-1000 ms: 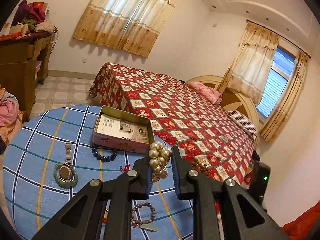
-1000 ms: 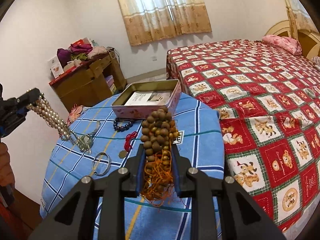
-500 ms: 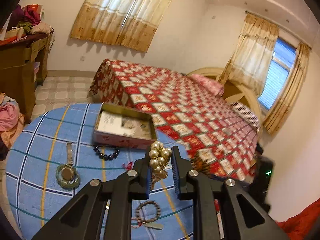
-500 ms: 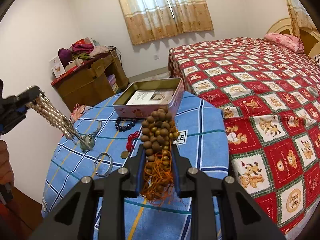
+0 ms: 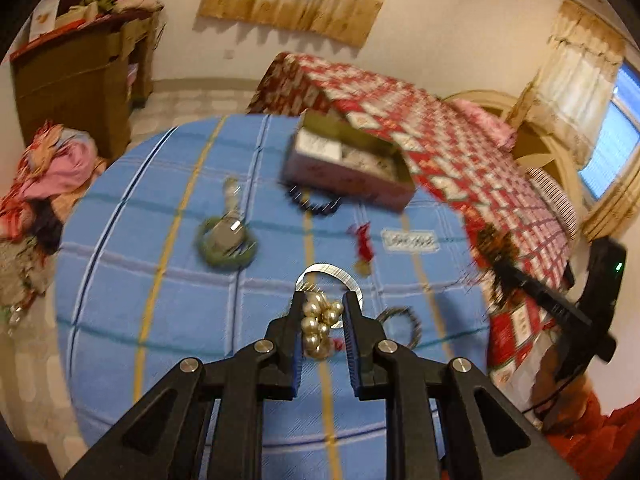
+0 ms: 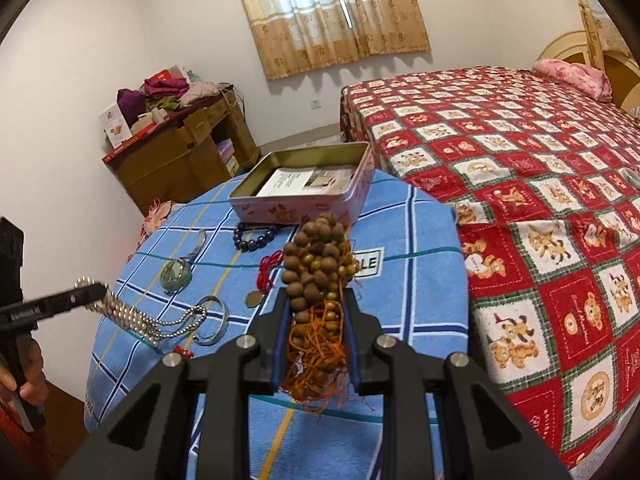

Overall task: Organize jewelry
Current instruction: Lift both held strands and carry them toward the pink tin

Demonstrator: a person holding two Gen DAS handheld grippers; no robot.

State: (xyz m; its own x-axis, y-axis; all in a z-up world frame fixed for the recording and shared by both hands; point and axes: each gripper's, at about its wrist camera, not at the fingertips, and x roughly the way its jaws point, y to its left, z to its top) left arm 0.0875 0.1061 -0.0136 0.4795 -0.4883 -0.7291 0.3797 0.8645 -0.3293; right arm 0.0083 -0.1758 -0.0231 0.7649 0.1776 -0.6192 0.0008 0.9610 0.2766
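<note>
Since the earlier frame my left tool (image 5: 322,312) has dipped toward the round counter in blue plaid cloth (image 5: 160,280); in the right wrist view the hanging strand of cream pearls (image 6: 132,318) now trails its lower end onto the cloth at 9 o'clock, across the flat silver bangle (image 6: 218,320). Left tool clenched on the bunched pearls (image 5: 318,326); that view is motion-blurred.

Right tool (image 6: 316,312) holds steady, clenched on a bundle of brown wooden beads with orange tassel threads (image 6: 318,264), poised above the counter.

On the counter:
- open pink rectangular tin with paper inside (image 6: 304,188), 12 o'clock edge, nearest the bed with the red bear-print quilt (image 6: 520,200);
- dark blue bead bracelet (image 6: 254,236), just in front of the tin;
- green jade bangle with a wristwatch lying in it (image 6: 176,274), 10 o'clock;
- red knotted cord with a coin-like pendant (image 6: 264,276), near centre.

A hand (image 6: 24,372) grips the left tool's handle at far left.
</note>
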